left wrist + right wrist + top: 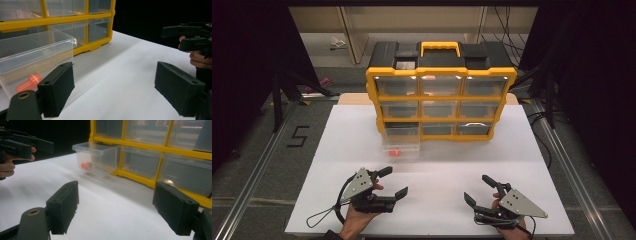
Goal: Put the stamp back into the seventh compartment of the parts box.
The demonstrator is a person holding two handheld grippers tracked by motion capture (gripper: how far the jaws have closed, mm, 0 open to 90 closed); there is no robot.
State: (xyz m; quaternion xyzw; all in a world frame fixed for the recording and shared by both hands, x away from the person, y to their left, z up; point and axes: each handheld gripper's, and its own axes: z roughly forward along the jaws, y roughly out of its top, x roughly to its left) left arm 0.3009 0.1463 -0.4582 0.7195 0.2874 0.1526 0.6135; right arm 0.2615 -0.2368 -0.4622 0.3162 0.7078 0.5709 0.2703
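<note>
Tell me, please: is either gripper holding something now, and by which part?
Nothing is held. The left gripper and the right gripper are both open above the table.

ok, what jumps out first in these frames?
The yellow organizer with its grid of clear drawers stands at the back of the white table. Its bottom-left drawer is pulled out toward the person, with a small orange part inside. The left gripper and right gripper sit open near the front edge.

The right gripper [113, 207], jaws wide apart, faces a clear drawer [100, 157] pulled from the yellow cabinet [150, 147], 1 orange part [86, 165] inside; the left gripper [25, 145] far left.
</note>
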